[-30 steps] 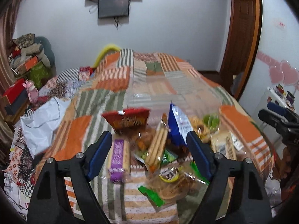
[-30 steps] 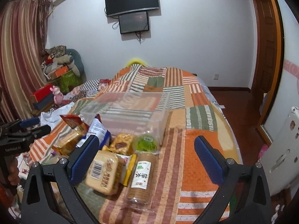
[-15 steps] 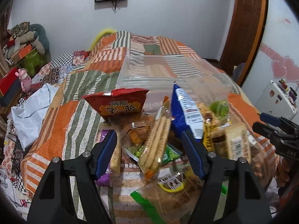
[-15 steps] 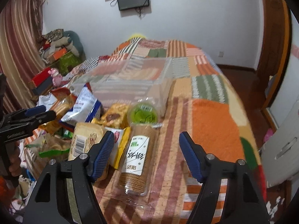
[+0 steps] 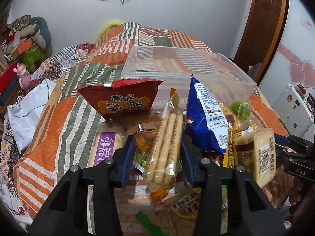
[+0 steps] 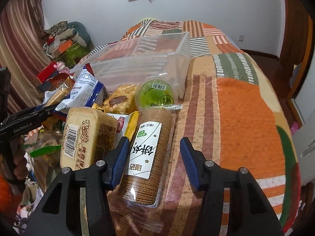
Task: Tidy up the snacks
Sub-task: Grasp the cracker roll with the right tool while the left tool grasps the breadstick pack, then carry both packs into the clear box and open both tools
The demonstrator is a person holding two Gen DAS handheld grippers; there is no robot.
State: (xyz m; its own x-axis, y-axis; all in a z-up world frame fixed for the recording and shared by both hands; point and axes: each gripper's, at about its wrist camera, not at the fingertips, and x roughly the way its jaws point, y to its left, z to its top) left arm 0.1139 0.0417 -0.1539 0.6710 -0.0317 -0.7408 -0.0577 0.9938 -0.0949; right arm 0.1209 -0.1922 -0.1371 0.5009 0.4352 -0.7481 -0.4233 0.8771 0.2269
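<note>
While both grippers sit low over the snack pile on the patchwork bedspread (image 6: 246, 118), each has a packet between its blue pads. Left gripper (image 5: 158, 157): jaws have just been closing around the breadstick packet (image 5: 167, 147), which stands lengthwise in the gap; right pad at the wrapper's edge, left pad short of it, grip not confirmed. Right gripper (image 6: 154, 157): jaws have also just been closing; the round-cracker sleeve (image 6: 149, 157) lies between them, left pad against its side, right pad clear of it.

Readable writing: "DAS" on the right gripper's body, "GenRobot.AI" on the left's. Cracker label has Chinese characters, unclear. Beside it lies a barcoded toast packet (image 6: 86, 137). Farther off are a blue bag (image 5: 204, 116) with small print and barcode, a green cup (image 6: 155, 93), and a red bag (image 5: 122, 98) reading 常記. Beyond them stands a clear plastic bin (image 5: 177, 63).
</note>
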